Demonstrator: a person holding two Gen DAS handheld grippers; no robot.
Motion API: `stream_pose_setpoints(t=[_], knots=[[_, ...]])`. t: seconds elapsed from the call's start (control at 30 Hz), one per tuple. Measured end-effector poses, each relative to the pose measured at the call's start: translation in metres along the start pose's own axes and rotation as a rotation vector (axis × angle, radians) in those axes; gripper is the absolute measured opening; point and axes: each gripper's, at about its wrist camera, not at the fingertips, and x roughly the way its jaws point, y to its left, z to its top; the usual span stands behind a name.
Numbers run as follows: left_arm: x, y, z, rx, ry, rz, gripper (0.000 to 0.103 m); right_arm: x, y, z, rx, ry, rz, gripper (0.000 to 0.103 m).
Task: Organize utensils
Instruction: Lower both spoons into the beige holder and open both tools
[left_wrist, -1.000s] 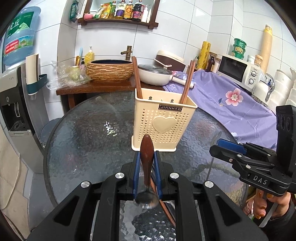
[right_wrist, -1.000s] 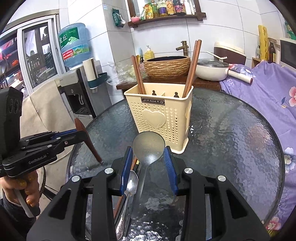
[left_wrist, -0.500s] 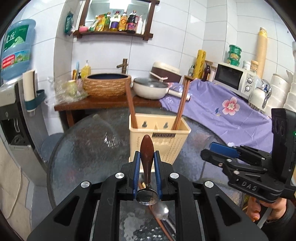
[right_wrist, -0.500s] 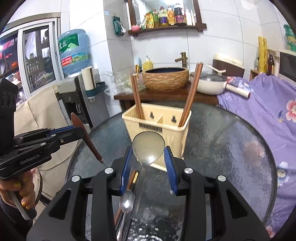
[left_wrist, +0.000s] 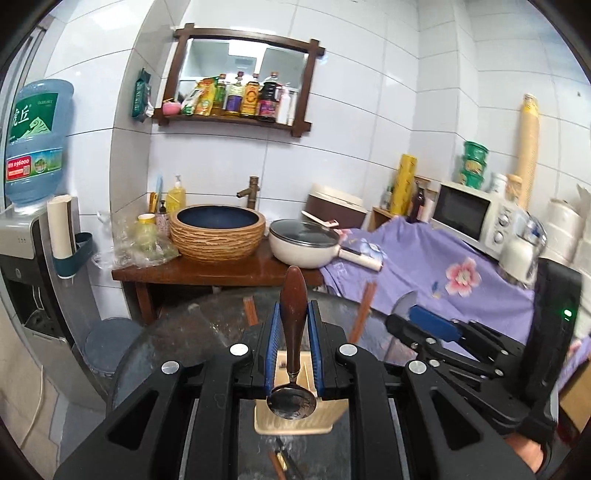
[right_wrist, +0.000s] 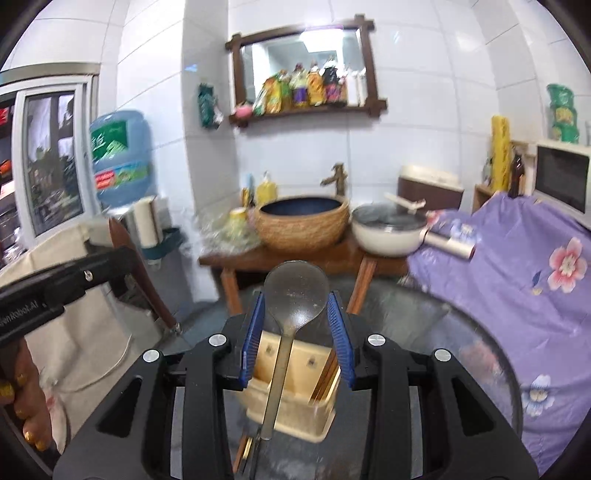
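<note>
My left gripper (left_wrist: 294, 308) is shut on a spoon with a brown wooden handle (left_wrist: 293, 295); the handle points forward and the metal bowl (left_wrist: 291, 400) hangs toward the camera. My right gripper (right_wrist: 296, 297) is shut on an all-metal spoon (right_wrist: 297, 291), bowl forward and handle trailing back. Under both grippers a cream perforated utensil holder (right_wrist: 291, 406) stands on the glass table, also seen in the left wrist view as the holder (left_wrist: 295, 424). Brown chopsticks (left_wrist: 364, 306) lean in it. Each gripper shows in the other's view: right gripper (left_wrist: 406, 317), left gripper (right_wrist: 122, 258).
More chopsticks (right_wrist: 243, 450) lie on the round glass table (right_wrist: 443, 332) below my grippers. Behind it stand a wooden stand with a woven basin (left_wrist: 218, 230) and a white pan (left_wrist: 304, 243), a water dispenser (left_wrist: 33, 147) at left, and a purple cloth (left_wrist: 424, 266) with a microwave (left_wrist: 469, 214) at right.
Both grippers have risen with their spoons. The holder has slid from straight ahead down to beneath the fingers, and more of the wall and mirror shelf shows.
</note>
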Motion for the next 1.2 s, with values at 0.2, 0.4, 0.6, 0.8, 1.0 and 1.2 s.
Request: stream_pose_setpoints(t=[0.2, 0.4, 0.6, 0.8, 1.0, 1.2], knots=[[0.031, -0.002, 0.009, -0.013, 0.001, 0.055, 0.015, 0.018, -0.003, 0.013, -0.01, -0.056, -0.078, 0.036], [0.058, 0.007, 0.002, -0.048, 0.034, 0.082, 0.015, 0.038, -0.005, 0.005, -0.037, -0.074, -0.13, 0.036], [0.072, 0.006, -0.01, -0.027, 0.034, 0.109, 0.015, 0.059, -0.007, -0.016, -0.039, -0.045, -0.141, 0.036], [0.085, 0.009, -0.032, -0.034, 0.068, 0.099, 0.015, 0.069, -0.006, -0.044, -0.051, -0.02, -0.133, 0.036], [0.095, 0.01, -0.051, -0.028, 0.09, 0.083, 0.015, 0.077, -0.006, -0.065, -0.075, 0.016, -0.12, 0.036], [0.102, 0.011, -0.065, -0.01, 0.123, 0.079, 0.015, 0.081, -0.004, -0.083, -0.094, 0.05, -0.101, 0.036]])
